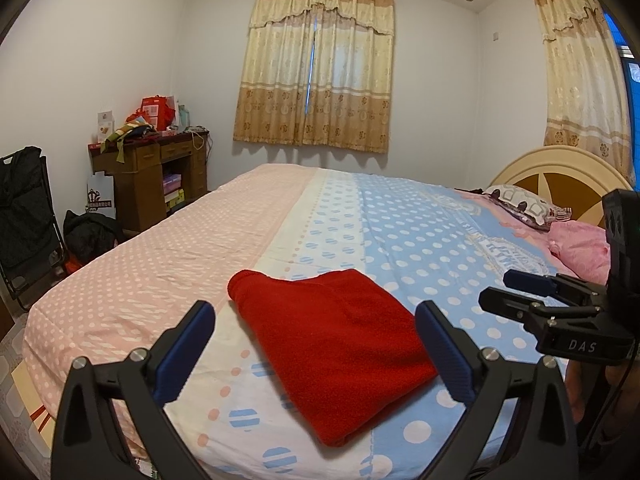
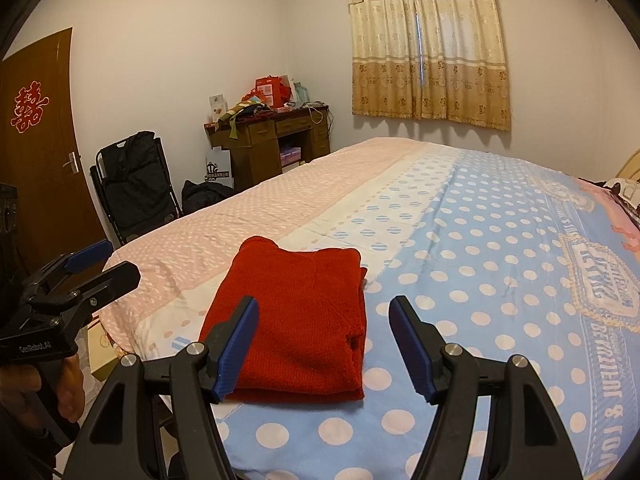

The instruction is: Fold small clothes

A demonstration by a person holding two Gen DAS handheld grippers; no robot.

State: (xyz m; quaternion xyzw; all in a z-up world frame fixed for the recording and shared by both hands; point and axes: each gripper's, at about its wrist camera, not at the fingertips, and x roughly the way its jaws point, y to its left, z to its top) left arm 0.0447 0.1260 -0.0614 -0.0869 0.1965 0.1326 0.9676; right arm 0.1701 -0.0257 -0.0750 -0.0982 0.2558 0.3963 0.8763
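I hold both grippers, left [image 1: 316, 344] and right [image 2: 322, 346], jaws apart (empty), above the folded red garment [image 1: 336, 344] on the bed [image 1: 160, 248].

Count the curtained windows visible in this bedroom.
2: one patterned beige curtain on the far wall beyond the bed, another beige curtain on the right, above the headboard. Others may be out of view.

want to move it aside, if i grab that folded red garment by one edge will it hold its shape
Probably not. The red garment looks like soft knit in loose stacked layers, so it would likely droop and unfold. Pushed across the bedsheet, its fuzzy surface would probably drag and bunch rather than slide.
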